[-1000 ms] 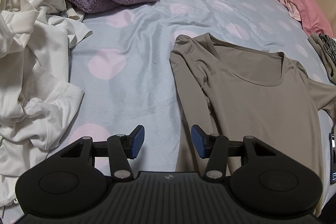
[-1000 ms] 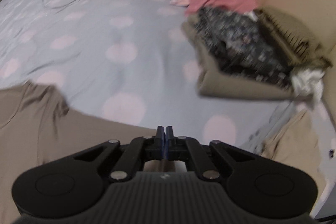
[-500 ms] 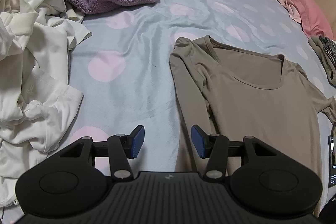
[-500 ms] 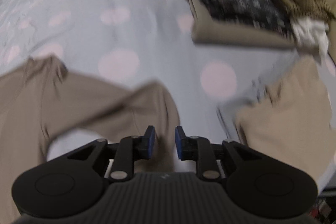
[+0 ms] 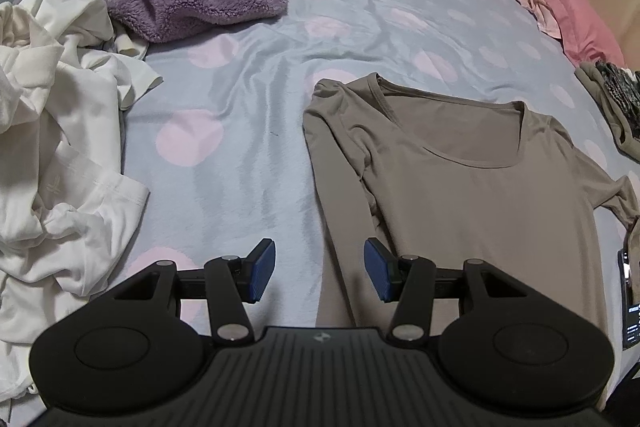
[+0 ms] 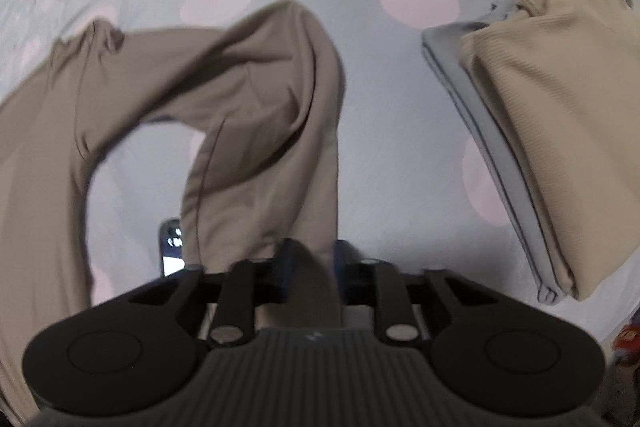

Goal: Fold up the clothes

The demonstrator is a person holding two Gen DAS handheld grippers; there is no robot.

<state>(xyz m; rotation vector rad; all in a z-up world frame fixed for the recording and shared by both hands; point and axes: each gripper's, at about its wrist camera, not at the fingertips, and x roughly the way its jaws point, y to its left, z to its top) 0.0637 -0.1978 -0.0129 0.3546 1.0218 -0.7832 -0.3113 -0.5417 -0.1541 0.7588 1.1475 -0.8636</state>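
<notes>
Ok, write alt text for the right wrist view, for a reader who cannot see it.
The right gripper is shut on the sleeve of a taupe long-sleeved top, which bends up from a grey bedspread with pink dots. A folded beige garment on grey ones lies to the right; a phone peeks out beside the sleeve.

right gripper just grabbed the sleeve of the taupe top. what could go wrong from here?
1. The right hand-held gripper, its jaws just closed, pinches only the sleeve; pulling may drag the taupe top out of its flat layout.
2. A phone lies beside the sleeve and could get swept along.
3. The left hand-held gripper is open, pinning nothing.
</notes>
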